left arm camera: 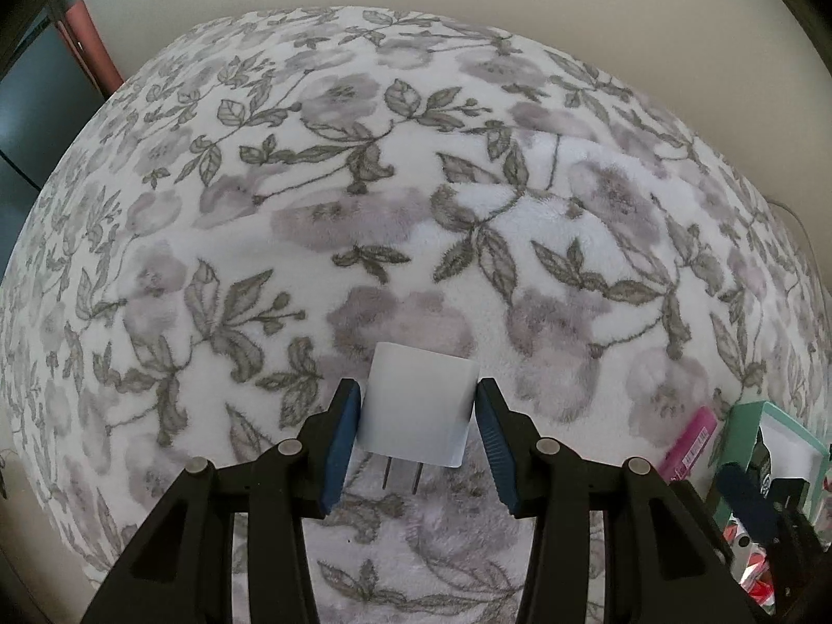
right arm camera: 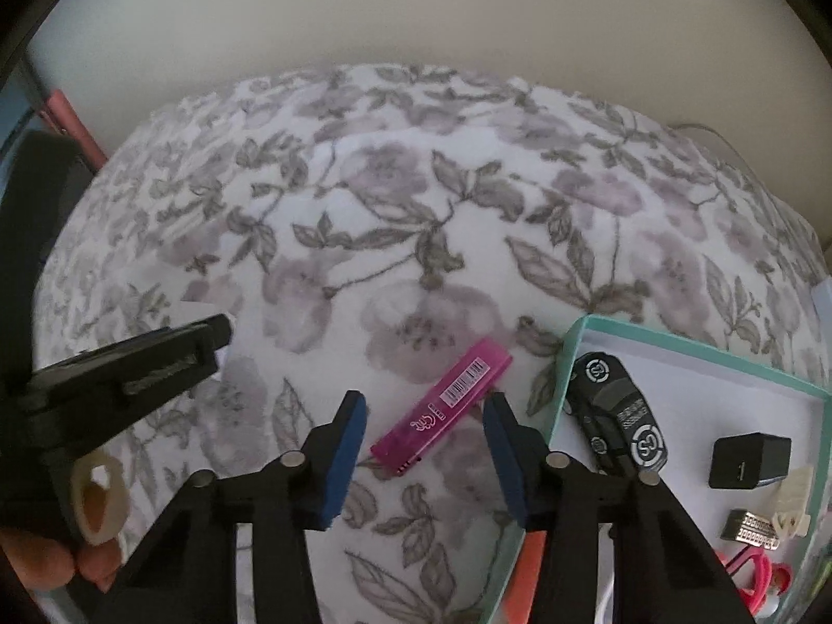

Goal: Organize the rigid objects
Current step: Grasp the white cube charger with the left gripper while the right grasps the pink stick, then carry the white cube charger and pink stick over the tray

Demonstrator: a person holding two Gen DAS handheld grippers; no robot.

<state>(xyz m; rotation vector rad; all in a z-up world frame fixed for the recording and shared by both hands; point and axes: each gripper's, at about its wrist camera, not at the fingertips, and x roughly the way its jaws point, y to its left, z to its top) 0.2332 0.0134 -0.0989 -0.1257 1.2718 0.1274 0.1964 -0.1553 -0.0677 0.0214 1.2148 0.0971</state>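
White charger (left arm camera: 416, 405) clamped between left fingers (left arm camera: 340, 431)

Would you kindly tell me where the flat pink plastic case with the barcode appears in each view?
Left wrist: flat pink plastic case at the right edge, partly hidden.
Right wrist: lower centre, lying between the tongs' tips.
Shared landmark: the teal-rimmed cardboard box beside it.

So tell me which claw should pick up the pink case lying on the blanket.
The right claw. The pink case lies between its blue pads, which do not press on it, beside the teal box. The left claw is already shut on the white charger.
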